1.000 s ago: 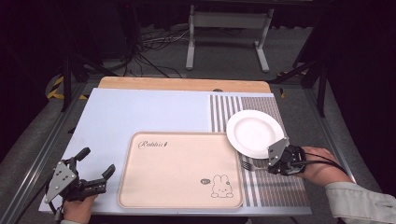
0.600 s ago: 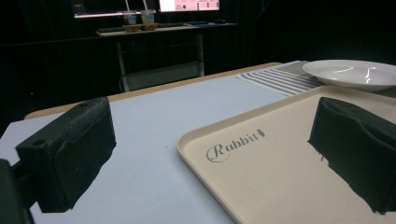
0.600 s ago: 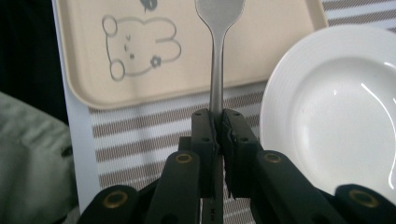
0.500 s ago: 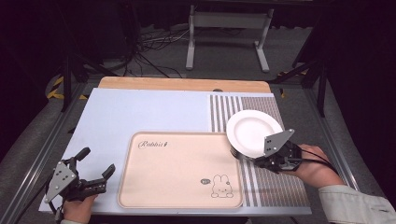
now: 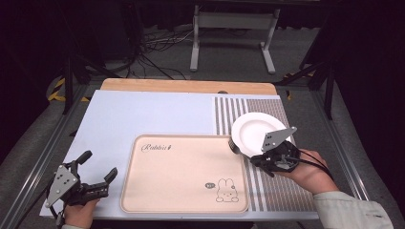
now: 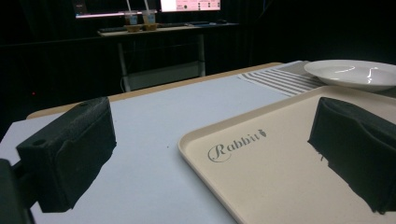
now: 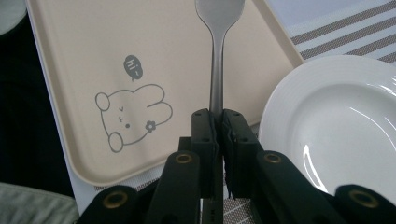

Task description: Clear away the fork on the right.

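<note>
Step in hand: the right tool carries a spoon, clamped by the handle, with the bowl end out over the beige tray.
Right tool: jaws closed tight on the spoon handle; seen from above it sits at the near edge of the white plate.
Left tool: jaws wide apart with nothing between them, at the worktop's near left corner.
Spoon's place: lifted, I think, though the height is hard to judge; its bowl is over the tray's right edge beside the plate.
Next move: probably lower the spoon flat onto the tray, clear of the plate rim, then let go.
</note>
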Demonstrator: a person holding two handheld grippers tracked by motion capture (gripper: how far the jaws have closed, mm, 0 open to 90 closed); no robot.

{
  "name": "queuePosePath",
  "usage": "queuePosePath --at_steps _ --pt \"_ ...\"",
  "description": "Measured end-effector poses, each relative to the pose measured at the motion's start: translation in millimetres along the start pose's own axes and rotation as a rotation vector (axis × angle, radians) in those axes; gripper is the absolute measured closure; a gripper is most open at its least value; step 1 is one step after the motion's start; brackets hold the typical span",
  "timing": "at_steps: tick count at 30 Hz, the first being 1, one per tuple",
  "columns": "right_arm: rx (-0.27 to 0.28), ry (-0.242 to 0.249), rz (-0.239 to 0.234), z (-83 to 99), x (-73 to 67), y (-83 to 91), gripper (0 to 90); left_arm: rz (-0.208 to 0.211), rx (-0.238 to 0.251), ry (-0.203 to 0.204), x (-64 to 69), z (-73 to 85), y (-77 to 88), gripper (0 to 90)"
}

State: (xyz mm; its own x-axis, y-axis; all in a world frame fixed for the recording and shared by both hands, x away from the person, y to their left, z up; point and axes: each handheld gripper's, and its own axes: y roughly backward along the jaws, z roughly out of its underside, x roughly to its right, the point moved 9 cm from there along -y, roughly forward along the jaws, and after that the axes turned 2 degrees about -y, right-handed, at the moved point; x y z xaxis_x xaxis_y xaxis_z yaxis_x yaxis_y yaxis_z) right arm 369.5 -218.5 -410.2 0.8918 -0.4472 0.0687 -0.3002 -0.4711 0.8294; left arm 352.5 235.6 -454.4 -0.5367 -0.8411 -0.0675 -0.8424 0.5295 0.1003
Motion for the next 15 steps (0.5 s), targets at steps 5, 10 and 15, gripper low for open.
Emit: queuePosePath --at_steps 5,10,15 --pt "-0.007 -0.076 -0.002 -7.6 -4.9 -5.6 84.4 0.003 0.001 0.001 0.1 -0.2 0.2 1.2" --pt "-0.028 -0.093 0.015 -13.8 -9.6 -12.4 84.4 0.004 0.003 0.003 -0.3 -0.5 0.6 1.2" --pt "-0.029 -0.132 0.011 -22.6 -14.0 -16.7 84.4 0.007 0.004 0.003 -0.3 -0.5 0.6 1.2"
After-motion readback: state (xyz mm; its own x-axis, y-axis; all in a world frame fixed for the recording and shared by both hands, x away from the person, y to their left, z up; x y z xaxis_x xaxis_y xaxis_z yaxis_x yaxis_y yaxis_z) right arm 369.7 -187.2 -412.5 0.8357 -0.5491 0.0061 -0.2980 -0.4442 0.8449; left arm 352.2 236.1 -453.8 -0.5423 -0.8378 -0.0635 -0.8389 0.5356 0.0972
